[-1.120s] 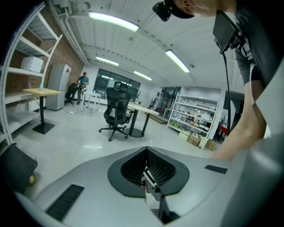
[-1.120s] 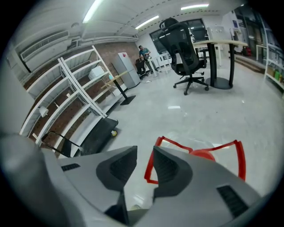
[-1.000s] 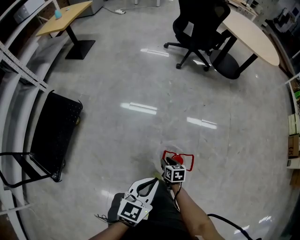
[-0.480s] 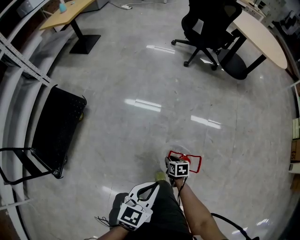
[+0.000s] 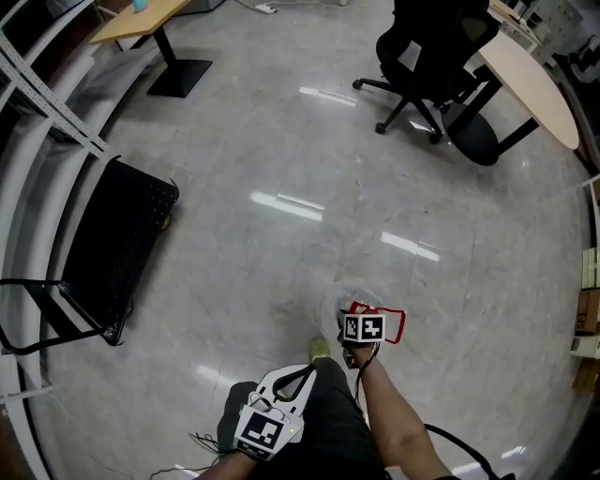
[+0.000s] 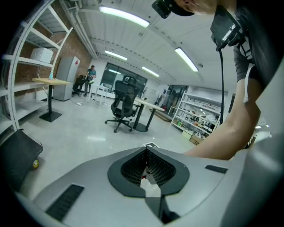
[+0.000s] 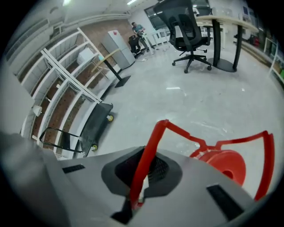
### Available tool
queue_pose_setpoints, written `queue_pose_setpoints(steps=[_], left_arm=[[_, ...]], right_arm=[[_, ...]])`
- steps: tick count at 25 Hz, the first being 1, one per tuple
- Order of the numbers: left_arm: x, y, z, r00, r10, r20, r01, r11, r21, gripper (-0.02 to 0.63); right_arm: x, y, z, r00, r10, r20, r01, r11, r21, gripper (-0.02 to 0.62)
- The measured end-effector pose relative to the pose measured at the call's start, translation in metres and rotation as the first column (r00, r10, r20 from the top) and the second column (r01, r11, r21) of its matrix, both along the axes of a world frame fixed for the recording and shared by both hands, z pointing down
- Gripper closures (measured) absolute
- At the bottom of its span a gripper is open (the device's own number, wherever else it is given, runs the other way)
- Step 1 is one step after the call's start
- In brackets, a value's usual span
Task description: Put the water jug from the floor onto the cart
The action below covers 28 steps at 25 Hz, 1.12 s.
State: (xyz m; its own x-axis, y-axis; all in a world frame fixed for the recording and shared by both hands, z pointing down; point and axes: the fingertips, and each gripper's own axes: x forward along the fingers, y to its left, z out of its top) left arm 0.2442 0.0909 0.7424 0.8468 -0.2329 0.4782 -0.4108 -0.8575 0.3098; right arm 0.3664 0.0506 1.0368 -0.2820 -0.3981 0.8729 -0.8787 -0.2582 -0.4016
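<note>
The water jug (image 5: 349,311) stands on the floor just ahead of my feet, clear, with a red cap (image 7: 226,166) and a red wire handle (image 7: 150,153). My right gripper (image 5: 360,324) points steeply down over it. Its jaws have just been closing and are now shut on the handle's left bar, which runs between the pads in the right gripper view (image 7: 141,170). My left gripper (image 5: 307,364) hangs lower left of the jug, shut with nothing in it (image 6: 148,148). The black flat cart (image 5: 112,248) sits on the floor far to the left.
White shelving (image 5: 42,122) curves along the left behind the cart. A black office chair (image 5: 427,47) and a pale round-ended table (image 5: 530,80) stand at the back right, a small desk (image 5: 155,14) at the back left. Bare grey floor lies between jug and cart.
My right gripper has sunk onto the jug and its jaws have shut on the red handle. The left gripper has shifted slightly and stays shut.
</note>
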Motion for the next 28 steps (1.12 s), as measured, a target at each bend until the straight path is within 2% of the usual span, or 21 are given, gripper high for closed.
queue_pose_setpoints(steps=[7,11,15,18,21,24,28], left_arm=[[0.01,0.011,-0.058,0.999,0.013,-0.037,-0.013,1.0,-0.001,0.604],[0.012,0.017,-0.097,1.0,0.024,-0.011,-0.024,1.0,0.007,0.604],[0.022,0.016,-0.155,0.999,0.018,-0.031,-0.017,0.999,0.045,0.604],[0.032,0.0,-0.199,0.999,-0.018,-0.032,0.021,0.994,0.103,0.604],[0.02,-0.03,-0.239,0.993,-0.111,-0.038,0.116,0.98,0.161,0.604],[-0.013,-0.057,-0.27,0.972,-0.232,-0.048,0.237,0.947,0.216,0.604],[-0.056,-0.079,-0.288,0.931,-0.361,-0.056,0.364,0.9,0.239,0.604]], right_arm=[[-0.005,0.052,-0.06,0.994,-0.073,0.084,0.067,0.995,0.069,0.597],[-0.029,0.041,-0.131,0.979,-0.144,0.145,0.122,0.981,0.151,0.597],[-0.07,0.025,-0.223,0.938,-0.263,0.226,0.217,0.953,0.21,0.597],[-0.097,0.006,-0.287,0.896,-0.361,0.258,0.296,0.92,0.256,0.597],[-0.132,-0.019,-0.336,0.848,-0.455,0.274,0.371,0.876,0.308,0.597],[-0.171,-0.049,-0.367,0.789,-0.557,0.261,0.458,0.815,0.354,0.597],[-0.219,-0.083,-0.396,0.712,-0.661,0.235,0.547,0.733,0.404,0.597]])
